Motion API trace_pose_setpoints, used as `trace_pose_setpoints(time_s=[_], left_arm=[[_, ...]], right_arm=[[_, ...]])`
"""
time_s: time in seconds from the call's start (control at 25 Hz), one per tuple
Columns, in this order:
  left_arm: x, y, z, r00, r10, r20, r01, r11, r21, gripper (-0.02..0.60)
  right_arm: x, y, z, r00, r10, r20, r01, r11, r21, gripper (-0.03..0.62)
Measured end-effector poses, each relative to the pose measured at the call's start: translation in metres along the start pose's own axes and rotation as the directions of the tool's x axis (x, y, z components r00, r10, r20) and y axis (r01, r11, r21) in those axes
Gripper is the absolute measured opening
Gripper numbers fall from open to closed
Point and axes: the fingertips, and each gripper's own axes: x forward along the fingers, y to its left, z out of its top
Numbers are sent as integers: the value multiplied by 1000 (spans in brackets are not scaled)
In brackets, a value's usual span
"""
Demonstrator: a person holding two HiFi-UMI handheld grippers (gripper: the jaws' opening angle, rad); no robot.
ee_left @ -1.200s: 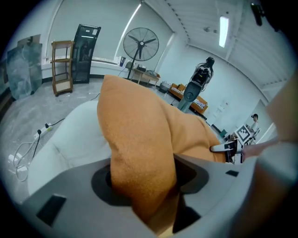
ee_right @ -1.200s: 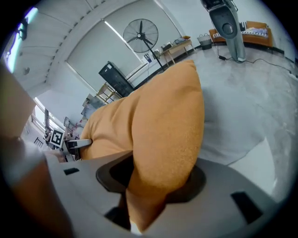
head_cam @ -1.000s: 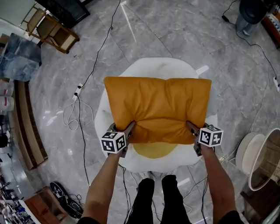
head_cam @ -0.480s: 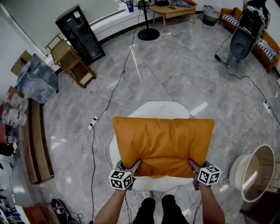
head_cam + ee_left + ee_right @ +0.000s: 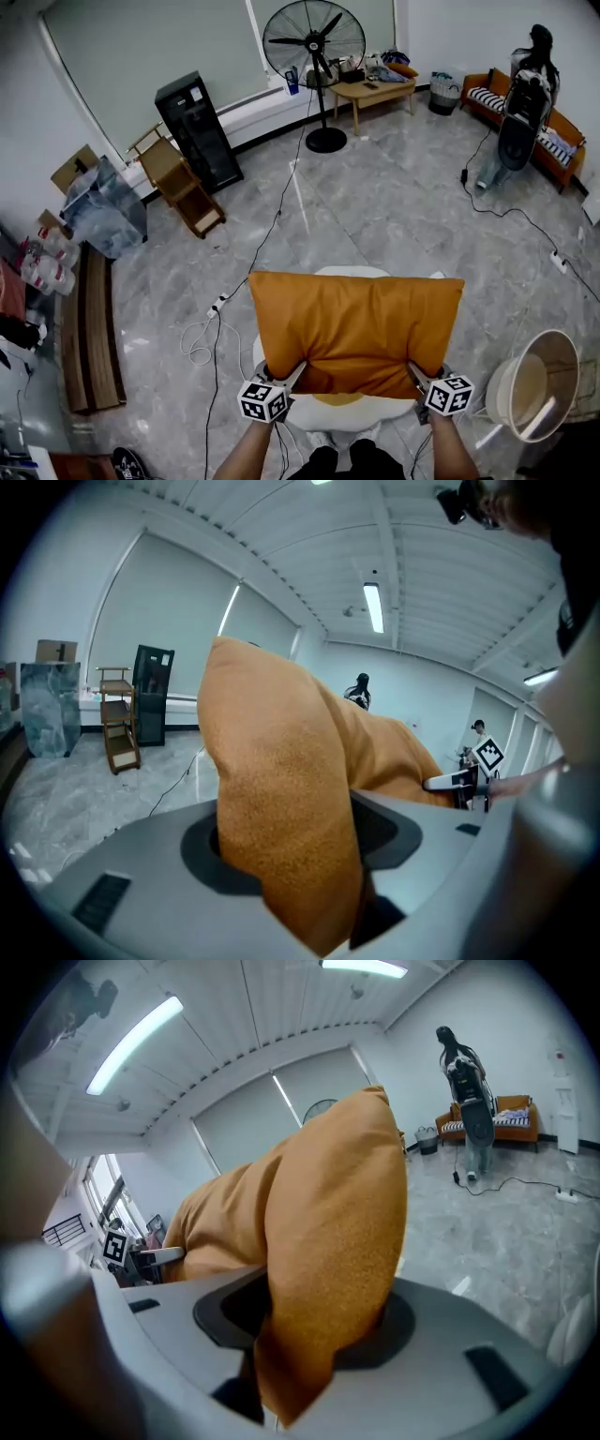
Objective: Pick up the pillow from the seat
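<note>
The pillow [image 5: 356, 323] has risen off the white seat [image 5: 386, 413]. The left gripper [image 5: 283, 377] and right gripper [image 5: 418, 377] each clamp a near corner, so the pickup looks done.

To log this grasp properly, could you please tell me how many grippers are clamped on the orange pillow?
2. The left gripper pinches the pillow at its near left corner, and the right gripper pinches its near right corner. Both show plainly, so none is hidden.

Orange pillow [image 5: 356, 323]; white seat [image 5: 384, 413], yellow patch at its 6 o'clock; grey veined floor [image 5: 394, 206]; black-and-white square markers on left hand-held gripper [image 5: 287, 378] and right hand-held gripper [image 5: 415, 373].
</note>
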Motion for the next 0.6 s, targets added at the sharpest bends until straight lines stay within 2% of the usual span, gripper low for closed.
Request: trace_pose_setpoints(time_s=[0.36,0.6], left_arm=[[-52,-14,75,989,12,149,-21,998,63,272],[-78,-20,128,963,12,268,-38,995,94,272]], right_arm=[[-37,58,69,993,35,114,-22,994,-110,189],[-56,93,126,976,73,206,-32,980,-196,189]])
